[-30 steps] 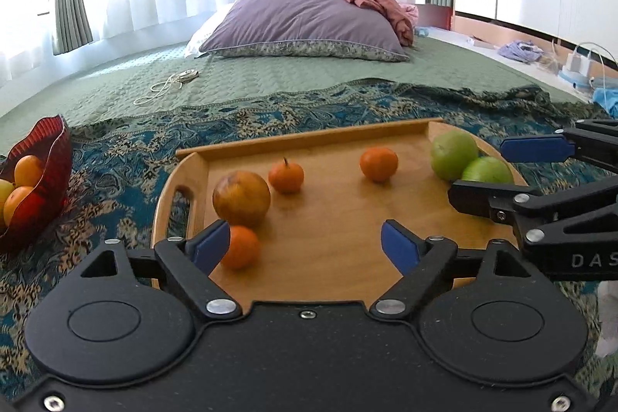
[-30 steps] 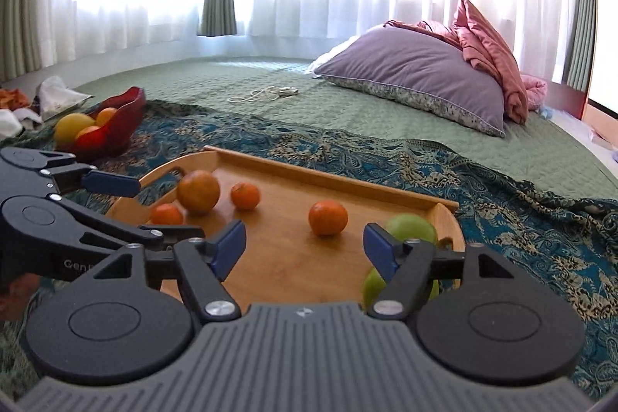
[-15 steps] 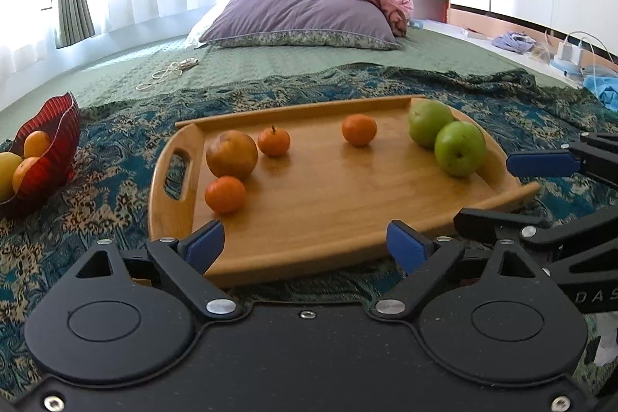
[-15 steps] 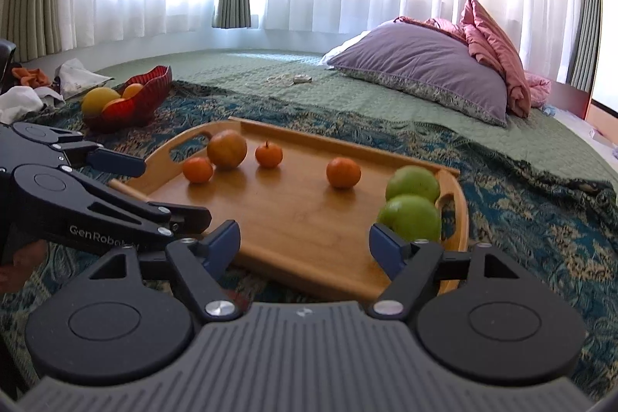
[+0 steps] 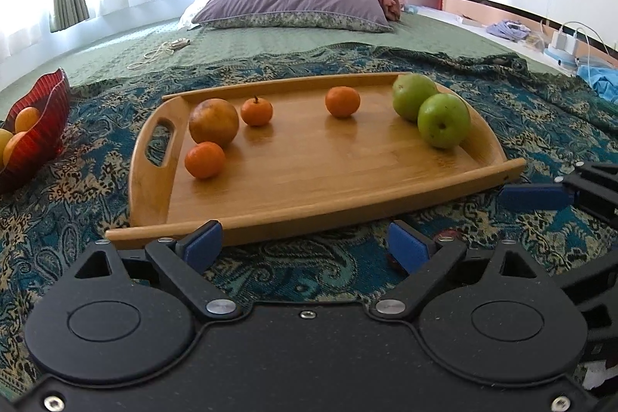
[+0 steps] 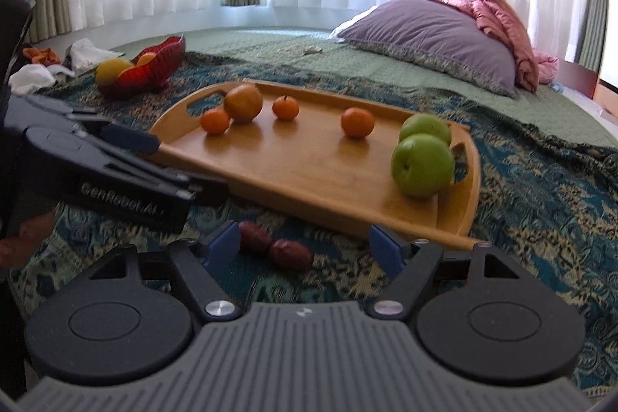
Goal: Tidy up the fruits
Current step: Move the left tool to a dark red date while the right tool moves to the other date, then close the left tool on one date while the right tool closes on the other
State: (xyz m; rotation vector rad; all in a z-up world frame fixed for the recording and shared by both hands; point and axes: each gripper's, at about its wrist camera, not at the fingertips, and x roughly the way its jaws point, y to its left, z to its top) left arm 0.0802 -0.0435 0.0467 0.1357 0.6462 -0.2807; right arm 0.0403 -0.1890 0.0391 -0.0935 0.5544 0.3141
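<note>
Nearest you: your left claw (image 5: 305, 246), jaws spread and empty over the patterned blanket (image 5: 301, 269); your right claw (image 6: 305, 246), likewise released, nothing gripped, with two dark red fruits (image 6: 276, 246) lying on the blanket between its pads, one just beside the left pad. Next: wooden tray (image 5: 309, 188) resting on the blanket, carrying three small oranges (image 5: 204, 160), one large brownish-orange fruit (image 5: 213, 121) touching the nearest small orange, and two green apples (image 5: 444, 120) together at the right end. Left of the tray, apart from it: red bowl (image 5: 34, 138) holding yellow and orange fruit. Farthest: purple pillow (image 5: 289, 0), pink bedding, curtained windows.
</note>
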